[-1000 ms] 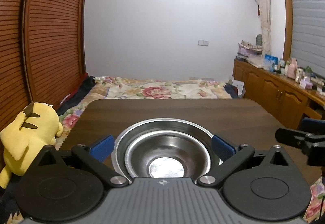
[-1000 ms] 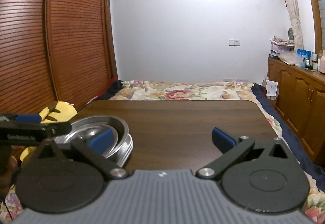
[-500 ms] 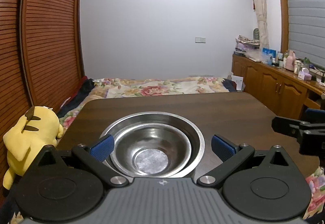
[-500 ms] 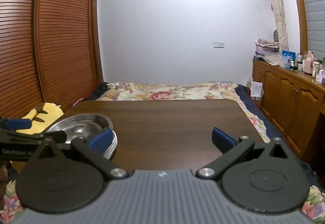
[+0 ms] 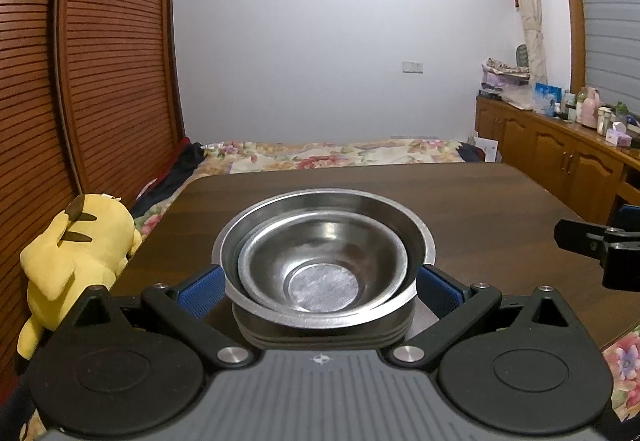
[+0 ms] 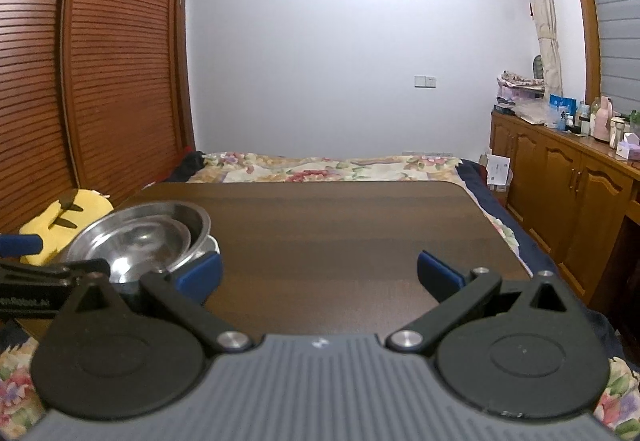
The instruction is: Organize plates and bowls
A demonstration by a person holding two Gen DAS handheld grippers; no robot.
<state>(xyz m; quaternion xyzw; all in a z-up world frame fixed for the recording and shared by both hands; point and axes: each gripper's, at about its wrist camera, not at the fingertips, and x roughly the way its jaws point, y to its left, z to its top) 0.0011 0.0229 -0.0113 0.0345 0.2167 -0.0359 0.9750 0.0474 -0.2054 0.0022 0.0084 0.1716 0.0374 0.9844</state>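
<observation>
1. Stainless steel bowls (image 5: 320, 265) sit nested, a smaller one inside a wider one, on a ribbed stack of plates (image 5: 320, 335) in the lower centre of the left wrist view; the mouths face up and the bowls are round, with no long axis.
2. Left tool (image 5: 320, 283) is spread wide, its blue pads (image 5: 200, 289) standing on either side of the stack; whether they touch the rims I cannot tell.
3. Right tool (image 6: 320, 273) is also spread wide, holding nothing, over bare wood in the lower centre of its view.
4. Dark wooden tabletop (image 6: 340, 225) lies bare from the stack, at the lower left of the right wrist view, to its rounded far corners and right edge.
5. Beyond the far edge lies a bed with a floral cover (image 6: 320, 165); a yellow plush toy (image 5: 76, 241) sits just off the tabletop's left edge, below slatted wooden doors (image 5: 88, 61).
6. White letters on the left tool's arm, at the left edge of the right wrist view, are cut off by the frame and only partly legible.
</observation>
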